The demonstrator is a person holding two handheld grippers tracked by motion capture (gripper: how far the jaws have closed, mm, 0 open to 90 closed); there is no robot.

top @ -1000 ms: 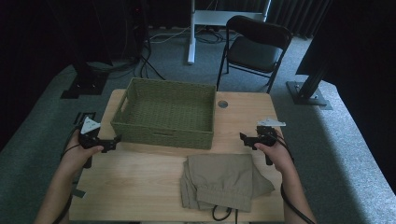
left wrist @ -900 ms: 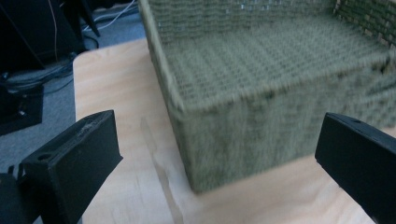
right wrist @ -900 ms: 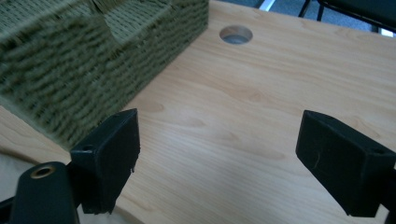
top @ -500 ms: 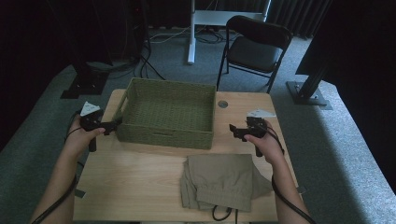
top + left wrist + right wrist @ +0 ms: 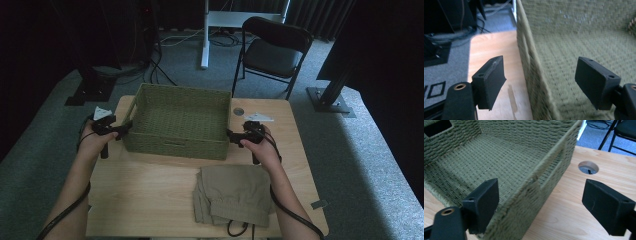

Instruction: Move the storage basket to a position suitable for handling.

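L [image 5: 121, 131] & R fingers [image 5: 231, 135] astride basket [image 5: 177, 120] end walls, unclamped

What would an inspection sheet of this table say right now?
Surface: wooden table, a round hole near its far edge.
Job's things: green woven basket, empty.
Clutter: folded khaki garment at the near edge.
Grippers: left tongs straddle the basket's left wall, jaws closing, not yet pressing; right tongs straddle its right wall, open.
Cables: one trails from each gripper; more lie on the floor.
Surroundings: black chair, grey carpet.
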